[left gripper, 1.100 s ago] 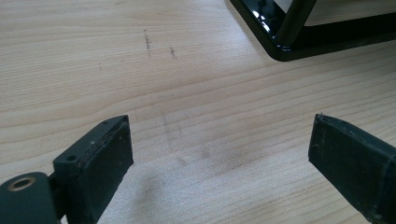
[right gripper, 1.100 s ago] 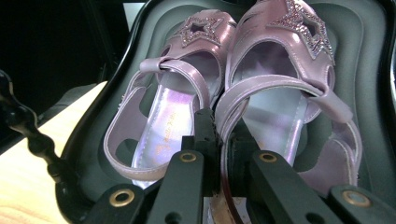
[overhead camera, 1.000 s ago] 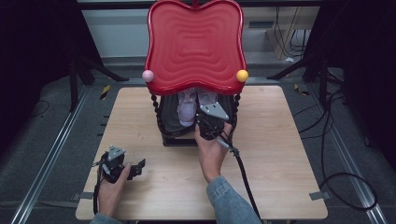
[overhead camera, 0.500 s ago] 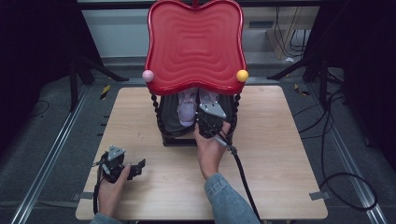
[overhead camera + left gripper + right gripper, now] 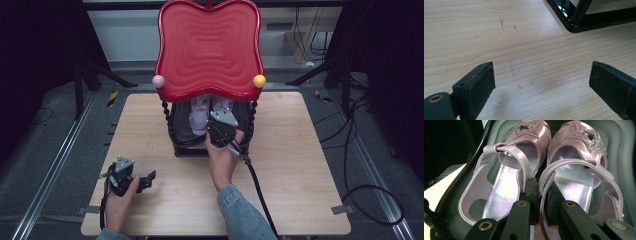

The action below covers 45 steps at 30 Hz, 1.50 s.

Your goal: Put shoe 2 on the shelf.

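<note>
From the high view we see a wooden table (image 5: 300, 165) with a small rack (image 5: 210, 145) of dark twisted posts standing at its far middle, topped by a wavy red tray (image 5: 210, 47) that carries a pink ball (image 5: 158, 81) at its left corner and a yellow ball (image 5: 259, 81) at its right. Under the tray, on the dark lower shelf, we make out a pair of pale lilac sandals (image 5: 200, 114). Our right hand (image 5: 223, 160) reaches forward with the right gripper (image 5: 218, 131) pushed in under the tray's front edge, right at the sandals, its cable (image 5: 257, 187) trailing back across the table. Our left hand (image 5: 120, 202) rests near the table's near left corner, well apart from the rack, holding the left gripper (image 5: 146, 178) low over the wood.

In the left gripper view we see the left gripper (image 5: 541, 82) with its jaws spread wide, nothing but bare wood grain between them. A black corner of the rack's base (image 5: 576, 26) sits at the upper right.

In the right gripper view we see two sandals side by side on the grey-green shelf (image 5: 626, 150), each with a glittery star on the toe. The right gripper (image 5: 541, 195) is clenched on the inner heel edge of the right-hand sandal (image 5: 579, 175), the strap's rim pinched between the pads. The left-hand sandal (image 5: 506, 175) lies just beside it, touching along the inner side.
</note>
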{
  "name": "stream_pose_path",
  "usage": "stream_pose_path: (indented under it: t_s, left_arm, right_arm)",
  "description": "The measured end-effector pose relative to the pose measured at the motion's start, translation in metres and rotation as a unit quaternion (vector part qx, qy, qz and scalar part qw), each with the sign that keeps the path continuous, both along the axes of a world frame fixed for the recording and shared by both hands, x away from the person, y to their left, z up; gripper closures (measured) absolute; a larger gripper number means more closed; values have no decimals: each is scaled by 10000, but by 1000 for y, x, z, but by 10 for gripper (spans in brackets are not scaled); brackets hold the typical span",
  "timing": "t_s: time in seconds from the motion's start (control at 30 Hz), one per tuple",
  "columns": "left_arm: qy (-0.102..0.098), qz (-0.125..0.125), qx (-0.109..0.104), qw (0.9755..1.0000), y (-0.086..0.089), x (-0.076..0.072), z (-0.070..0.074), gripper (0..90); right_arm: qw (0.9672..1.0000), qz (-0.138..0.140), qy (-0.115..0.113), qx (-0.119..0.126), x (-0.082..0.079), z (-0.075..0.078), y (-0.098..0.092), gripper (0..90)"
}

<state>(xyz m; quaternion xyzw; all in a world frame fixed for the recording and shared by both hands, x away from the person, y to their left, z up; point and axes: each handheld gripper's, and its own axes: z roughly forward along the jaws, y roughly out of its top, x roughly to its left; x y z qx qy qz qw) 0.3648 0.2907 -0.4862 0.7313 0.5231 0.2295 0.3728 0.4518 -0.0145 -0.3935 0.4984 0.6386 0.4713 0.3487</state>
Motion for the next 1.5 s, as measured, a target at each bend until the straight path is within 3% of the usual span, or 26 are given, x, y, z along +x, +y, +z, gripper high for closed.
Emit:
stream_pose_path:
  t_s: [0.3, 0.43, 0.73, 0.97, 1.1, 1.27, 1.5]
  left_arm:
    - [-8, -20, 2, 10000, -3, 0, 0, 58]
    - [-5, -34, 14, 10000, -4, 0, 0, 58]
    - [-7, -35, 16, 10000, -4, 0, 0, 58]
    - [-11, -52, 14, 10000, -5, -1, 0, 58]
    - [-7, -79, 39, 10000, -6, 0, 0, 58]
    - [-15, -67, 36, 10000, -6, -1, 0, 57]
    - [-19, -60, 58, 10000, -6, -1, 0, 56]
  right_arm:
    - [10000, 78, -33, -37, -10, 4, -2, 782]
    - [9999, 120, -25, -14, -15, 5, -5, 843]
    - [9997, 219, -13, 118, -9, 7, -3, 862]
    - [9995, 289, -7, 85, -8, 5, -4, 840]
    - [9994, 325, -23, 81, -9, 6, -7, 742]
    - [9992, 396, -75, -8, -18, 13, -10, 541]
    - [9975, 617, -250, -242, -43, 25, -17, 308]
